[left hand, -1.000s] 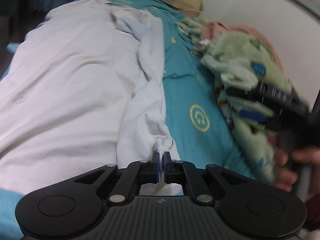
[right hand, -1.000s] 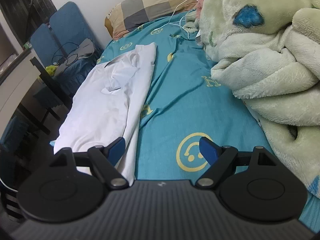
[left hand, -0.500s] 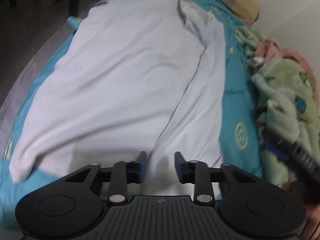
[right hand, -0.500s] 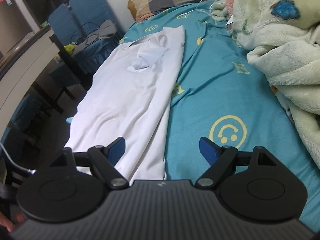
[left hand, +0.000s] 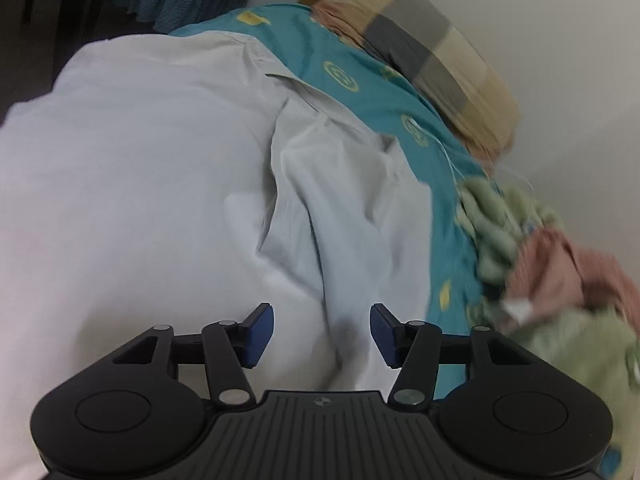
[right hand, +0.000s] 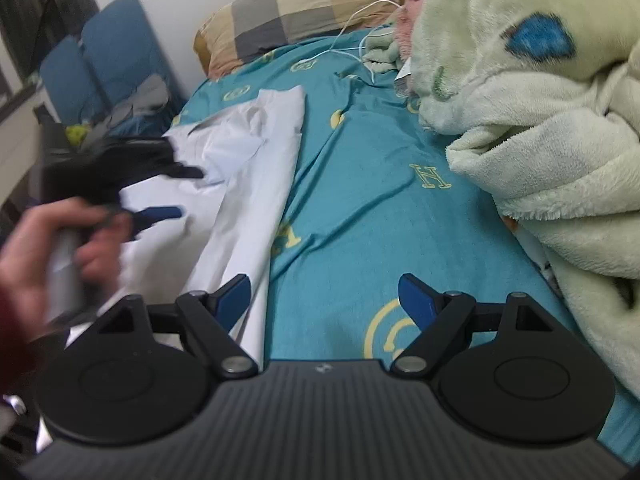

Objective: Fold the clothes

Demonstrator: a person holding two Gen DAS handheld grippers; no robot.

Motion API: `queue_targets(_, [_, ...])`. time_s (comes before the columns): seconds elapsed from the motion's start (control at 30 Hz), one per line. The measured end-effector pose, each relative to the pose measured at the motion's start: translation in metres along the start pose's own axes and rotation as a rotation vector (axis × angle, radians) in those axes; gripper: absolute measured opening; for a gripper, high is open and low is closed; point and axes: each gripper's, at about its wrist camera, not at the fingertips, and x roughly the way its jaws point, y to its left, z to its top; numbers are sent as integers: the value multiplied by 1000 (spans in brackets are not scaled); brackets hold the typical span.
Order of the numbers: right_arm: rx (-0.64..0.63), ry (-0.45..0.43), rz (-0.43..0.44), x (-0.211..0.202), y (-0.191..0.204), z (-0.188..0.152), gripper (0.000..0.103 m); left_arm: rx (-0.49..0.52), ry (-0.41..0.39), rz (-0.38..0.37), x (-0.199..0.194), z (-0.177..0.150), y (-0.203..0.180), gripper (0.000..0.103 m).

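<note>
Left wrist view: white shirt [left hand: 168,200] fills the picture, lying flat on the bed, one side folded in over the body near the collar.
Shirt, right wrist view: it [right hand: 240,184] lies along the bed's left edge on the teal sheet [right hand: 360,208].
Left gripper [left hand: 322,334]: fingers spread, empty, above the shirt's folded side; held by a hand [right hand: 52,248].
Right gripper [right hand: 324,300]: fingers spread wide, empty, over the shirt's edge and the sheet.
Surroundings: checked pillow [right hand: 296,12] at the bed's head, green fleece blanket [right hand: 540,120] on the right.
</note>
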Motion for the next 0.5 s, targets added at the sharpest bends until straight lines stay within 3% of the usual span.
queue_targets(0.07, [20, -3, -1, 7, -4, 2, 83, -9, -51, 82, 18, 3, -3, 43])
queue_targets(0.1, [30, -4, -1, 10, -7, 2, 83, -10, -75, 114, 26, 4, -6, 42])
queue_targets(0.17, [50, -7, -2, 17, -11, 4, 82, 17, -113, 135, 34, 4, -15, 36])
queue_targets(0.2, [57, -13, -1, 19, -12, 5, 82, 63, -131, 151, 37, 5, -20, 26])
queue_targets(0.23, [63, -22, 2, 19, -13, 5, 82, 103, -147, 167, 39, 7, -25, 5])
queue_targets(0.37, [64, -39, 17, 21, -13, 5, 83, 211, -194, 232, 36, 21, -37, 5])
queue_targets(0.5, [52, -47, 34, 23, -10, 6, 83, 288, -221, 355, 39, 33, -31, 5])
